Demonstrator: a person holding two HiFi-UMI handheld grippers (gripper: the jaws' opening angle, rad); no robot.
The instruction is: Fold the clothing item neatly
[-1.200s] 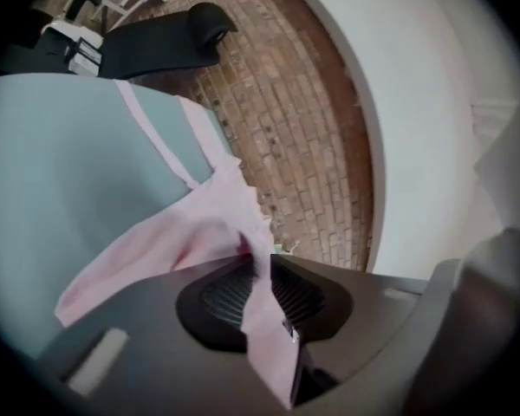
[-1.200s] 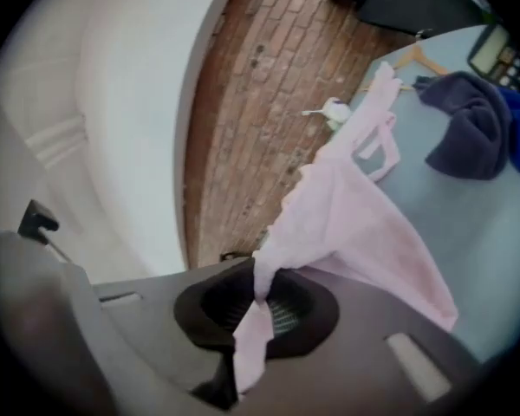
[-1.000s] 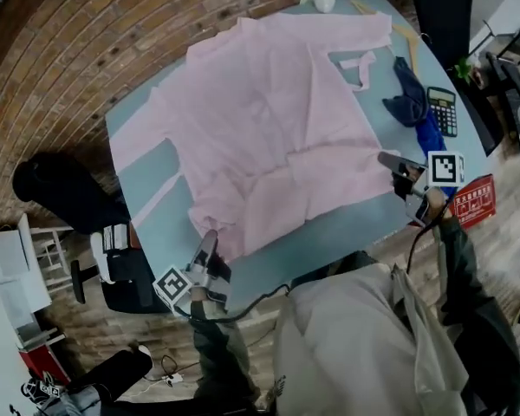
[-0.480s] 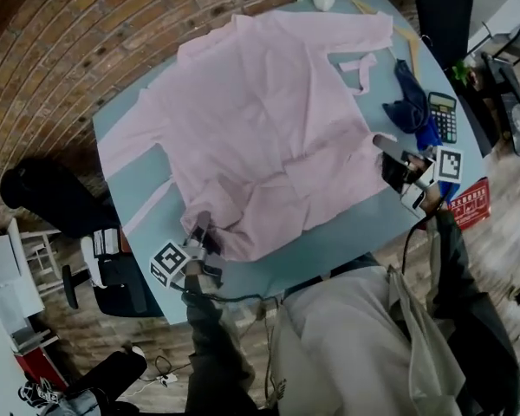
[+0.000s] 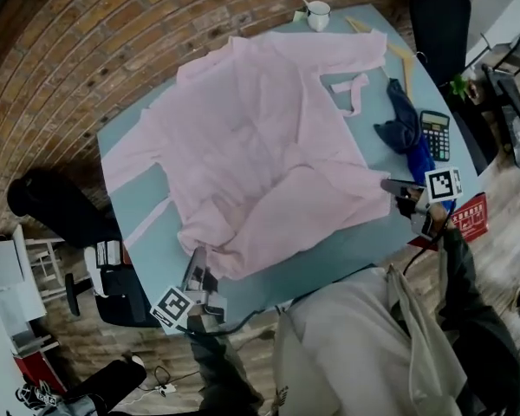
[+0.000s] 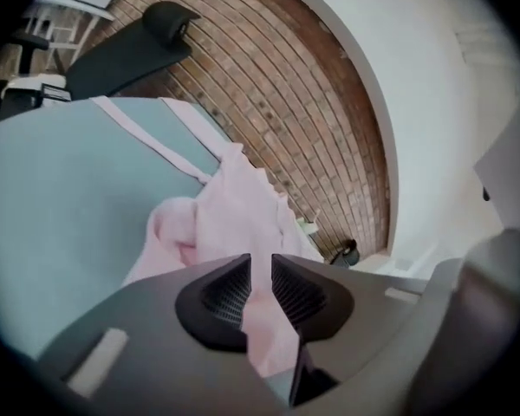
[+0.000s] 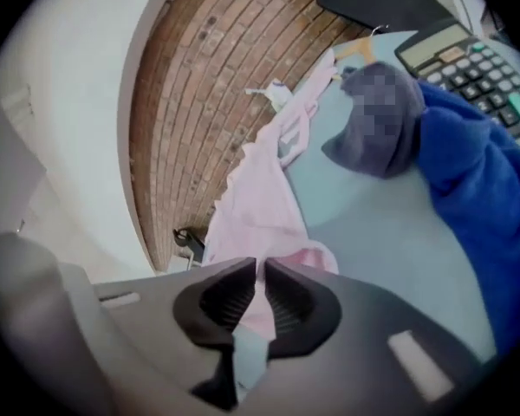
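Both point slightly down at the table edge: left gripper, jaws just closing, pinches the pink shirt hem; right gripper seemingly nips its other corner.

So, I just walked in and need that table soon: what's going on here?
A person is folding a pink garment that lies mostly spread out on the teal table. The left gripper, its jaws having just been closing, pinches the near hem. The right gripper pinches the other near corner.

Garment matt pink cloth; brickwork rough.
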